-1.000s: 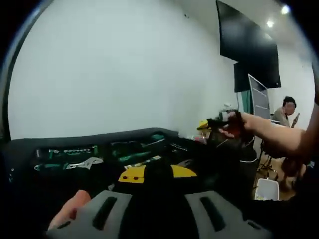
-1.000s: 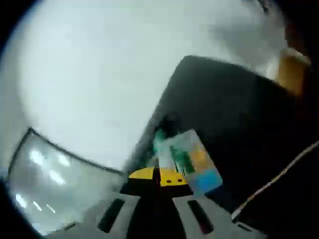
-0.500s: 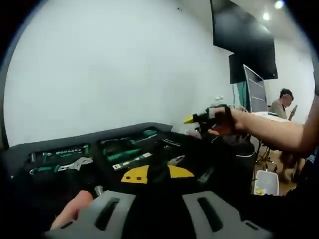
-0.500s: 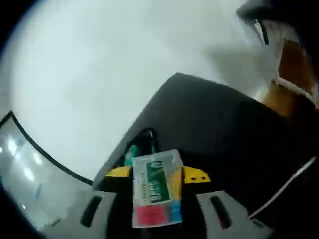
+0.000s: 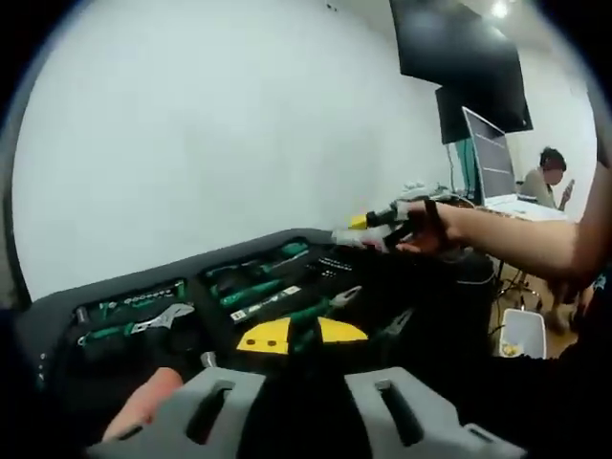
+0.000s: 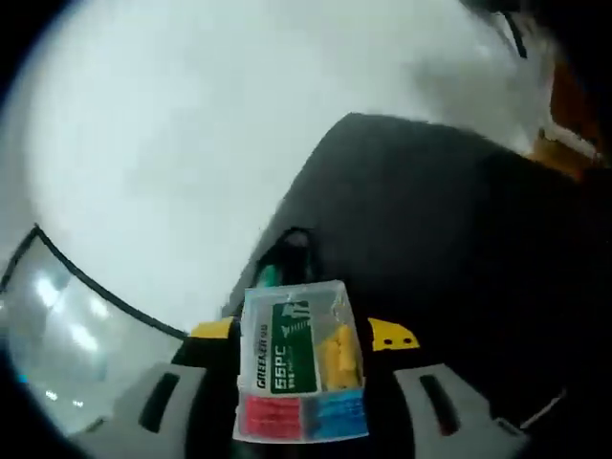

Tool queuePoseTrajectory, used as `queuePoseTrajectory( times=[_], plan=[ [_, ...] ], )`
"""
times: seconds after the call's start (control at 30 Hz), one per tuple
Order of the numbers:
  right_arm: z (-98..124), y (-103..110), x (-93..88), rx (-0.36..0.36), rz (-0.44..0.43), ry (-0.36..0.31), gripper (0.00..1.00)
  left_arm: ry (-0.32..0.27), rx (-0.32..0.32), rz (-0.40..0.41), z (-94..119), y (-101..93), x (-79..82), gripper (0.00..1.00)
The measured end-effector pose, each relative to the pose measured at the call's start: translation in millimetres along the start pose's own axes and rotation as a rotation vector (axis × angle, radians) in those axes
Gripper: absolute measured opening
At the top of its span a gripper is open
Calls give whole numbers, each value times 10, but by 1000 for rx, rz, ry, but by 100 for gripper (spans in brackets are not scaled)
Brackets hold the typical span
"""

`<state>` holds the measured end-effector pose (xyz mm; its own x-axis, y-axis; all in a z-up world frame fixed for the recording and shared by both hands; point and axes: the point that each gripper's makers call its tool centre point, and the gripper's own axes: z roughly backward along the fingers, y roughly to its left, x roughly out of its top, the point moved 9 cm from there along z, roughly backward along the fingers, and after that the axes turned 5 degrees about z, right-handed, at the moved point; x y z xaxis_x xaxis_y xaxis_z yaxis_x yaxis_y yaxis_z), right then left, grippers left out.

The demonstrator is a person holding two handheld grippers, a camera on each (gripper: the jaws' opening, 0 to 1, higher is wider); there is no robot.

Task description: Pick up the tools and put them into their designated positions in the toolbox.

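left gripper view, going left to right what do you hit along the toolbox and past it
adjustable wrench → green-handled screwdrivers → pliers → right gripper held out over the toolbox's far end → person's hand → monitor → seated person

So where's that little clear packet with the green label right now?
In the right gripper view, the clear packet sits low and central, clamped between the right gripper fingers, in front of the black toolbox lid.

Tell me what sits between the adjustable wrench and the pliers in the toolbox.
In the left gripper view, green-handled screwdrivers lie between the adjustable wrench and the pliers.
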<state>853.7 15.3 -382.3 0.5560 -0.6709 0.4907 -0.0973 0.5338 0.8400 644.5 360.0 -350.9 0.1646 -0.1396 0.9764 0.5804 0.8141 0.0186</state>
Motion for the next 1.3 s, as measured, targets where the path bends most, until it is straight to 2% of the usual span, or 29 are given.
queuePoseTrajectory(
  times=[0.03, 0.07, 0.1, 0.17, 0.2, 0.27, 0.3, 0.33, 0.37, 0.43, 0.5, 0.53, 0.6, 0.67, 0.7, 0.73, 0.77, 0.8, 0.87, 0.97, 1.0, 1.03, 1.07, 1.1, 1.17, 1.2, 1.23, 1.27, 1.3],
  plan=[
    [-3, 38, 0, 65, 43, -9, 48, 2, -2, -2, -17, -9, 4, 11],
    [16, 62, -18, 84, 114, -10, 46, 2, -4, -2, -25, -20, 27, 11],
    [43, 86, -53, 70, 180, 3, 36, 4, -6, -5, -35, -33, 41, 11],
    [80, 250, -229, 79, 314, 103, 31, 5, -10, -20, -53, -64, 72, 11],
    [79, 305, -376, 49, 378, 189, 28, 6, -9, -29, -62, -74, 84, 11],
    [-46, 429, -448, 62, 598, 100, 30, 3, -7, -38, -66, -59, 97, 11],
    [20, 464, -546, 46, 625, 168, 29, 1, -8, -41, -82, -59, 117, 11],
    [58, 564, -667, 55, 553, 230, 29, 3, -10, -44, -98, -21, 116, 11],
    [74, 611, -681, 99, 591, 239, 29, 7, -10, -56, -123, -10, 152, 11],
    [140, 684, -665, 105, 625, 217, 28, 7, -19, -64, -151, 18, 260, 11],
    [244, 773, -685, 123, 622, 230, 27, -8, -48, -48, -302, 103, 430, 13],
    [276, 797, -679, 125, 619, 227, 27, 25, -76, -39, -464, 165, 521, 14],
    [240, 828, -514, 78, 656, 100, 22, 111, -77, -36, -749, 335, 589, 15],
    [100, 874, -265, 51, 719, -63, 19, 143, -133, 32, -988, 318, 587, 15],
    [-21, 905, -161, 42, 638, -122, 19, 169, -162, 78, -1145, 249, 559, 15],
    [-106, 895, -160, 9, 507, -90, 16, 182, -167, 78, -1218, 156, 518, 15],
    [-267, 857, -157, 19, 408, 9, 12, 226, -200, 59, -1332, 31, 428, 15],
    [-365, 828, -154, 16, 401, 58, 12, 274, -215, 41, -1388, 15, 349, 15],
    [-497, 720, -215, -55, 393, 249, 12, 349, -239, -7, -1476, -135, 221, 15],
    [-528, 736, -321, -40, 203, 488, 11, 348, -218, -33, -1562, -104, 136, 14],
    [-514, 726, -307, -61, 178, 506, 11, 324, -252, -4, -1549, -61, 161, 11],
    [-446, 707, -311, -76, 205, 535, 9, 376, -220, 59, -1480, -13, 144, 6],
    [-391, 657, -259, -117, 235, 564, 6, 375, -205, 41, -1453, 55, 150, 5],
    [-243, 628, -261, -171, 322, 604, 4, 408, -200, -34, -1371, 149, 140, 5],
    [-38, 681, -358, -158, 405, 688, 2, 389, -158, -51, -1255, 294, 122, 5],
    [69, 721, -442, -96, 534, 693, 1, 352, -157, -9, -1236, 321, 138, 6],
    [249, 783, -595, -86, 533, 710, 0, 371, -165, 3, -1214, 389, 122, 5],
    [446, 860, -747, -46, 526, 778, 0, 353, -163, 14, -1253, 443, 130, 6],
    [509, 905, -838, 19, 554, 779, 0, 323, -163, 37, -1289, 464, 155, 7]
  ],
)
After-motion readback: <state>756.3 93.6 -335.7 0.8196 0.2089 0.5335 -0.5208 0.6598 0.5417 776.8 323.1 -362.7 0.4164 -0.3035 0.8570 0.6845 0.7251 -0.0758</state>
